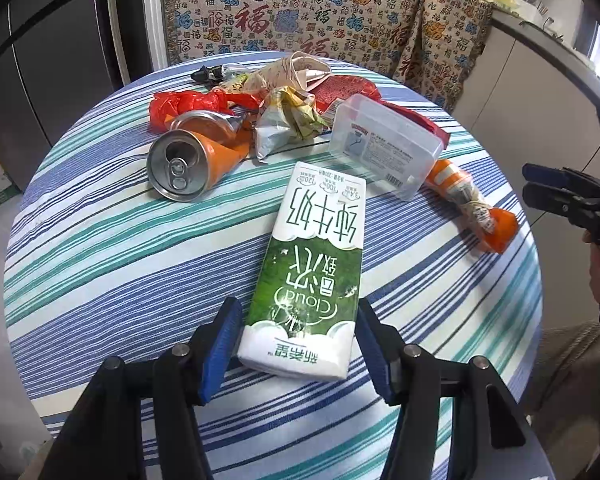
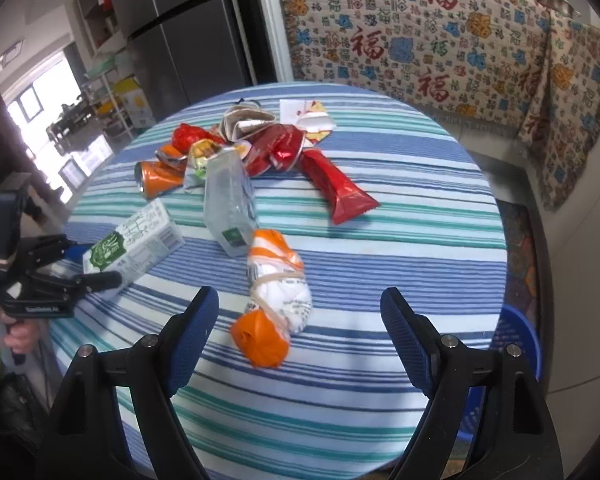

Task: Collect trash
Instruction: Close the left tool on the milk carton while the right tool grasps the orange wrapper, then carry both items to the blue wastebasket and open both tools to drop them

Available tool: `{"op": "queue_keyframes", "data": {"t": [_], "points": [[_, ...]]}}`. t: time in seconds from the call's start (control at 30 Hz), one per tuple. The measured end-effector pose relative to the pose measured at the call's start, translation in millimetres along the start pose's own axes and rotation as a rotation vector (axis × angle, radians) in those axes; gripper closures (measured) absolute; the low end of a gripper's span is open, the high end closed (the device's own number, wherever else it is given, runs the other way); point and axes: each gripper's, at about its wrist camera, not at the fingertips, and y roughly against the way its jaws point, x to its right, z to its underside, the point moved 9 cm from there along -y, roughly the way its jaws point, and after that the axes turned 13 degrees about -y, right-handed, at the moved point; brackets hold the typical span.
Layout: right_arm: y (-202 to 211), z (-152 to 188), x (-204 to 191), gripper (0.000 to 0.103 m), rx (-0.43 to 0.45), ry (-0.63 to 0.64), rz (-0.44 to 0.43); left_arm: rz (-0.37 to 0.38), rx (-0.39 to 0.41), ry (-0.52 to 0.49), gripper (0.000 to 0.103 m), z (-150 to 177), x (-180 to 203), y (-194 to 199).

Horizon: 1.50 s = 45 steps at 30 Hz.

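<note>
1. Round table [image 1: 100, 264] with a blue, teal and white striped cloth; patterned throw [image 1: 300, 8] draped behind it at 12 o'clock, one dark fridge [image 2: 188, 28] further back.
2. Trash was clustered on the far half of the table, around 12 o'clock from both cameras.
3. One green-and-white milk carton [image 1: 312, 268] lay flat, its near end between the left gripper [image 1: 296, 348] pads. Jaws stood apart, a gap visible on each side, pads not pressing.
4. Two orange cans: one crushed can [image 1: 192, 166] at 10 o'clock of the carton, open top facing the camera; a second can [image 1: 208, 124] just behind it, touching.
5. One clear plastic box [image 1: 384, 148] at 1 o'clock of the carton, just beside its far end.
6. One orange-and-white wrapper roll [image 2: 274, 296] bound with a rubber band lay ahead of the right gripper [image 2: 300, 320], near its left finger. Jaws wide apart, nothing clamped.
7. One long red pouch [image 2: 336, 188] at 1 o'clock of the roll, well apart.
8. One red plastic bag [image 1: 180, 106], several crumpled wrappers [image 1: 292, 116] behind; exact count unclear.
9. One blue basket [image 2: 516, 344] on the floor at 3 o'clock.
</note>
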Motion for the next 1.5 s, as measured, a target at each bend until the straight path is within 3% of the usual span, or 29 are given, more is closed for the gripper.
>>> {"op": "queue_keyframes", "data": {"t": [0.13, 0.37, 0.4, 0.43, 0.47, 0.5, 0.6, 0.83, 1.07, 1.27, 1.5], "points": [[-8.8, -1.6, -16.3, 0.019, -0.082, 0.046, -0.019, 0.029, -0.008, -0.028, 0.039, -9.4, 13.2, -2.7], [-49.9, 2.0, -25.8, 0.027, -0.212, 0.121, 0.052, -0.034, -0.035, -0.103, 0.039, -33.9, 20.4, -16.7], [-57.7, 4.0, -24.8, 0.038, -0.228, 0.121, 0.060, -0.036, -0.045, -0.114, 0.041, -34.8, 21.5, -19.5], [-63.7, 6.2, -22.9, 0.068, -0.240, 0.119, 0.068, -0.044, -0.055, -0.125, 0.055, -34.8, 22.4, -21.8], [-63.0, 3.4, -19.4, 0.069, -0.213, 0.120, 0.092, -0.047, -0.059, -0.132, 0.056, -34.4, 23.6, -22.7], [-57.6, 1.2, -18.0, 0.080, -0.187, 0.098, 0.075, -0.046, -0.052, -0.132, 0.056, -34.2, 24.8, -20.8], [-32.4, -0.1, -13.1, 0.081, -0.129, 0.041, 0.001, -0.026, -0.022, -0.099, 0.056, -32.7, 26.4, -11.7], [29.1, -5.4, 43.8, 0.081, -0.010, -0.121, -0.012, 0.050, 0.087, -0.084, 0.056, -59.7, 66.3, 19.9], [93.8, -30.8, 159.4, 0.080, 0.118, -0.347, 0.105, 0.221, 0.157, -0.152, 0.056, -129.9, 167.8, 22.3], [107.2, -34.4, 259.7, 0.080, 0.138, -0.499, 0.221, 0.347, 0.153, -0.191, 0.056, -194.8, 266.7, -17.9], [92.5, -1.8, 338.3, 0.080, 0.135, -0.644, 0.228, 0.396, 0.061, -0.189, 0.056, -209.9, 334.5, -103.9]]}}
